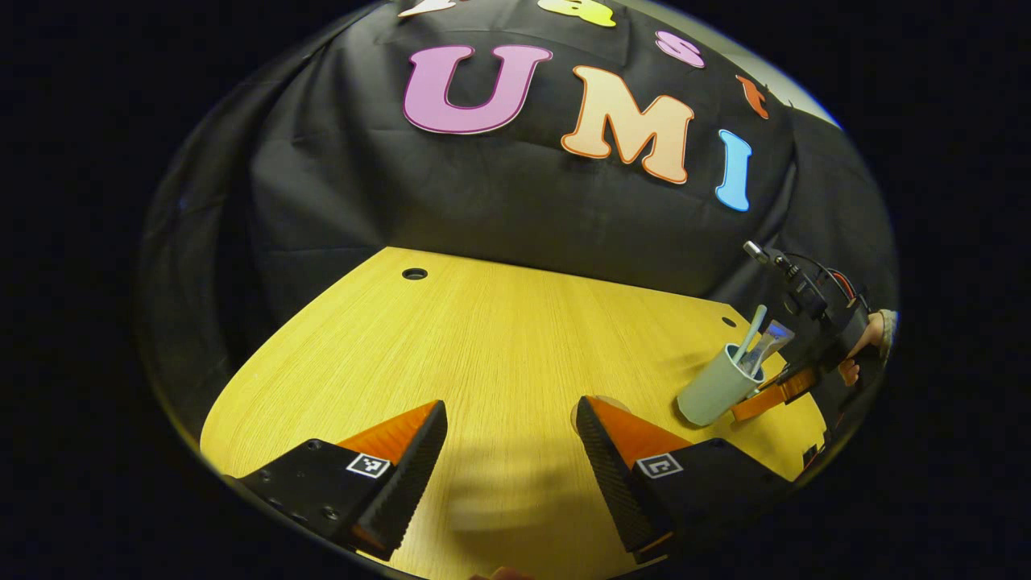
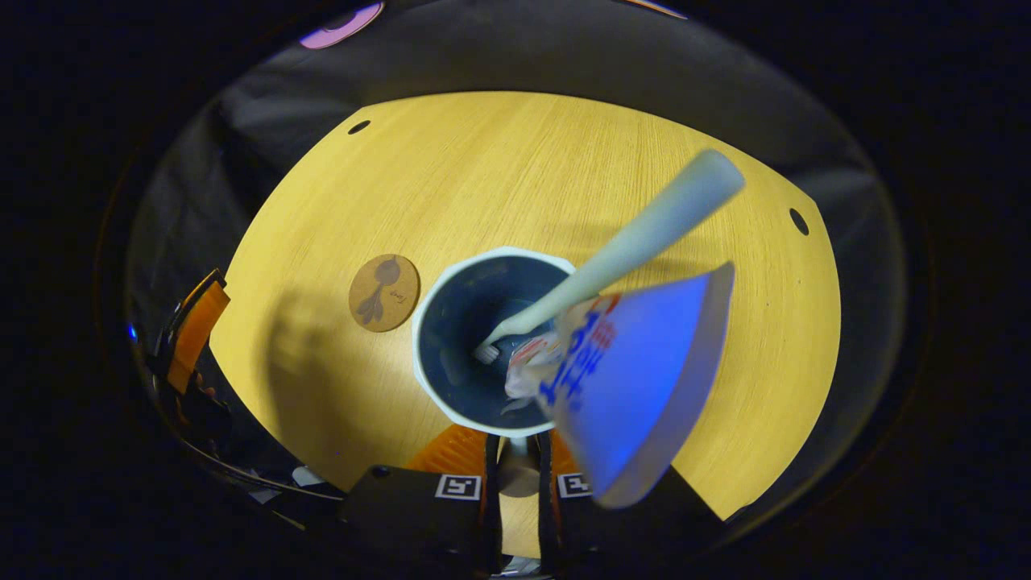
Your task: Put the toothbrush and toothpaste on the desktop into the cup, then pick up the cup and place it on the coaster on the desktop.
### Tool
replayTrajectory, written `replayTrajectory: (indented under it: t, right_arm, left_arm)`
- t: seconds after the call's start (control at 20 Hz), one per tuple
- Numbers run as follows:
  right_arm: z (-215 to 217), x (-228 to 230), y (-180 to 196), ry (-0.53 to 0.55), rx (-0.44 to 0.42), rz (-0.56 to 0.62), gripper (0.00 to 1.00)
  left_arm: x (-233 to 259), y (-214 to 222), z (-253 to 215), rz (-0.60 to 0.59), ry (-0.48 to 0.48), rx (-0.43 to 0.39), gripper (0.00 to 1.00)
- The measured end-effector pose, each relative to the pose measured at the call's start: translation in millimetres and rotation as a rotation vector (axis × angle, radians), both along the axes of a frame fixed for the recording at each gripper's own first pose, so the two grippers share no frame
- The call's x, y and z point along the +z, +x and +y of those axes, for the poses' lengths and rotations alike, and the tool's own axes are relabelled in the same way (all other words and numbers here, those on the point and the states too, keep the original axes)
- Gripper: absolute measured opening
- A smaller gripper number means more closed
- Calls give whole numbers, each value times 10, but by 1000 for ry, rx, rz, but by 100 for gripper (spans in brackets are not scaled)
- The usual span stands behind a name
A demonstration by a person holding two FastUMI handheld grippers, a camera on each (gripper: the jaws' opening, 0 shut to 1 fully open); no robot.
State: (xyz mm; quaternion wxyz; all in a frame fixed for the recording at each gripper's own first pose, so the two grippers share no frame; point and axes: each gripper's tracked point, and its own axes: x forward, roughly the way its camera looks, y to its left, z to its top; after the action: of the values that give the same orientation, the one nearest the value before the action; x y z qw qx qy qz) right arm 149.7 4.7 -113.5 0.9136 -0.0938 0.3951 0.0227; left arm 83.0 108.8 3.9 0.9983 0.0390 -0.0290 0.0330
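The pale grey-green cup [image 2: 451, 395] is seen from above in the right gripper view. A pale toothbrush [image 2: 636, 242] stands in it head down, beside a blue and white toothpaste tube [image 2: 636, 379]. My right gripper [image 2: 515, 475] is shut on the cup's near wall at the rim. The round brown coaster [image 2: 384, 292] lies just left of the cup. In the left gripper view the cup [image 1: 713, 395] leans at the right, with the toothbrush [image 1: 753, 326] and the tube [image 1: 772, 340] sticking out and the right gripper [image 1: 785, 387] on it. My left gripper [image 1: 511, 451] is open over bare table.
The wooden table [image 1: 483, 346] has small round holes [image 1: 415, 274] near its back edge. A hand [image 1: 874, 330] holds the right gripper at the far right. The left gripper [image 2: 193, 322] shows at the table's left edge in the right gripper view.
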Motion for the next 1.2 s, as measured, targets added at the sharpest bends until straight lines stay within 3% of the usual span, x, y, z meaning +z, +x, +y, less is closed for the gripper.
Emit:
replayTrajectory:
  t: [0.65,1.2]
  right_arm:
    - [891,103,220,-85,204,25,17]
    - [1249,-111,399,-187,257,70,16]
  left_arm:
    - [-233,-277,263,19,-68,67,95]
    - [-336,-408,636,28,-120,135,95]
